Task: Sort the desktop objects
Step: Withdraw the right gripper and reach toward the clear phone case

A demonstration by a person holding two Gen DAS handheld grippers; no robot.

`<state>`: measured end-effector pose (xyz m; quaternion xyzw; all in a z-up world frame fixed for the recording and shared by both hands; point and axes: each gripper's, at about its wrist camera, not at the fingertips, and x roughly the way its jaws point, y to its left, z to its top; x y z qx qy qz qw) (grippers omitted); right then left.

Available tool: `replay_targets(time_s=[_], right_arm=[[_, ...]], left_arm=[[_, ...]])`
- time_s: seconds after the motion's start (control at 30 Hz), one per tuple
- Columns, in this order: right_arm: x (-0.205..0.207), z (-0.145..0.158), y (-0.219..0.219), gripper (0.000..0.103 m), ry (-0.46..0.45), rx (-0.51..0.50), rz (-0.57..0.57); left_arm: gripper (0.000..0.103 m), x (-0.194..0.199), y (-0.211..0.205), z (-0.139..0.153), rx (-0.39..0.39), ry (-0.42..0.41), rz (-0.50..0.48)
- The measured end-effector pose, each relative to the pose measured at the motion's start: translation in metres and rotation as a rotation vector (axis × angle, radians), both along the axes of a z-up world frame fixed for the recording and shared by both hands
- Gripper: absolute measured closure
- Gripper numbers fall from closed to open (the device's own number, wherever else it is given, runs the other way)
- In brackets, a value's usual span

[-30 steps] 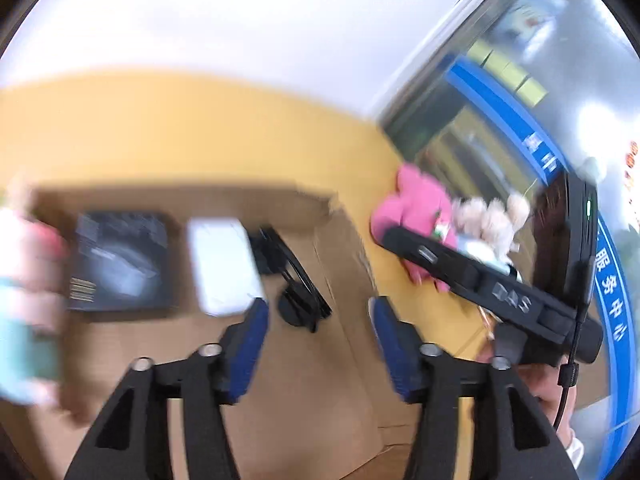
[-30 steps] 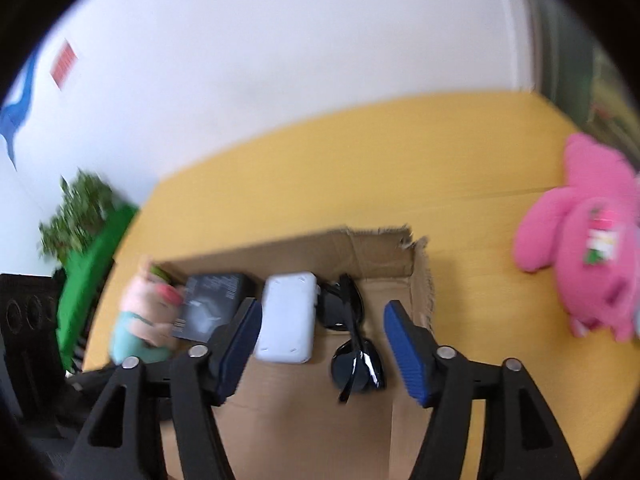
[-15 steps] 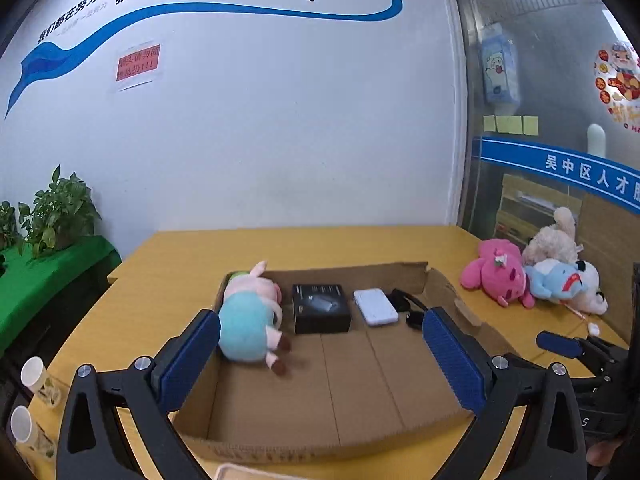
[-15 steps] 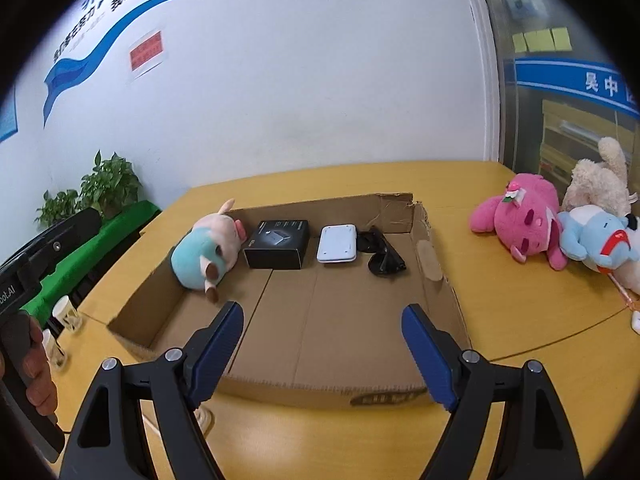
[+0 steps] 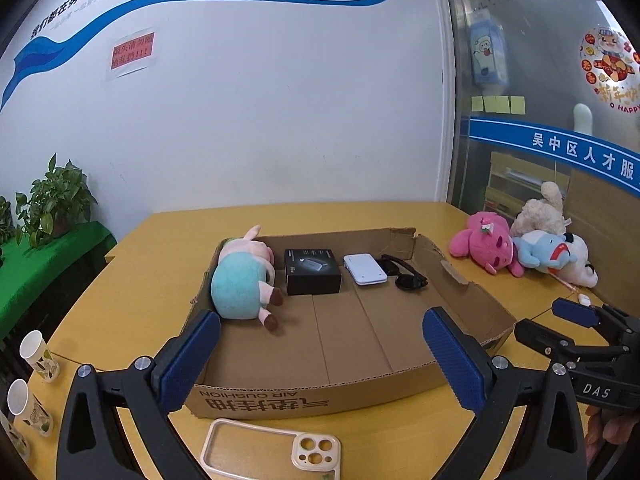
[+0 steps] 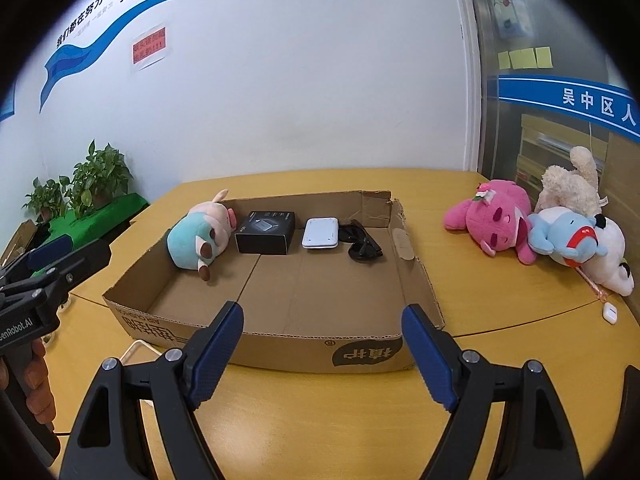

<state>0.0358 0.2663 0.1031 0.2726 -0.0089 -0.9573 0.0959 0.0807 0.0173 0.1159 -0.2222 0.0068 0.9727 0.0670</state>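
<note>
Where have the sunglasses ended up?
The sunglasses lie inside the cardboard box, in its far right corner, just right of the white device. Both views show them.

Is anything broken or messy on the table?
Yes. The cardboard box is torn at its far right corner, where the walls have split apart and the edges look ragged. A phone case also lies outside the box, by its near wall.
</note>
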Motion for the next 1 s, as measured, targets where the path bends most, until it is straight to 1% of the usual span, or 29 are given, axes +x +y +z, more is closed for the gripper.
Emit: replay_targets(time_s=[0.23, 0.3, 0.37, 0.53, 0.67, 0.73, 0.83, 0.93, 1.0], right_arm=[[0.0, -0.008, -0.007, 0.021, -0.002, 0.047, 0.005], [-0.001, -0.012, -0.01, 0.021, -0.012, 0.05, 0.008], [-0.003, -0.015, -0.014, 0.021, -0.029, 0.052, 0.017], [-0.007, -0.027, -0.029, 0.021, -0.067, 0.047, 0.057], [-0.011, -0.046, -0.046, 0.021, -0.135, 0.019, 0.112], [-0.014, -0.059, -0.056, 0.021, -0.19, -0.014, 0.162], [-0.02, -0.085, -0.078, 0.022, -0.293, -0.052, 0.243], [-0.026, -0.106, -0.101, 0.022, -0.383, -0.092, 0.308], [-0.028, -0.116, -0.114, 0.022, -0.423, -0.103, 0.348]], left_arm=[[0.0, -0.002, -0.012, -0.009, 0.025, -0.022, -0.018], [0.0, -0.003, -0.016, -0.014, 0.019, -0.036, -0.026], [0.0, -0.004, -0.023, -0.023, 0.015, -0.062, -0.029], [0.001, -0.01, -0.051, -0.049, 0.037, -0.139, -0.014], [0.002, -0.014, -0.08, -0.074, 0.03, -0.199, 0.029], [0.002, -0.019, -0.094, -0.087, 0.034, -0.238, 0.035], [0.007, -0.029, -0.112, -0.11, 0.058, -0.332, 0.038], [0.016, -0.037, -0.122, -0.131, 0.084, -0.417, 0.007], [0.023, -0.043, -0.127, -0.143, 0.105, -0.461, -0.004]])
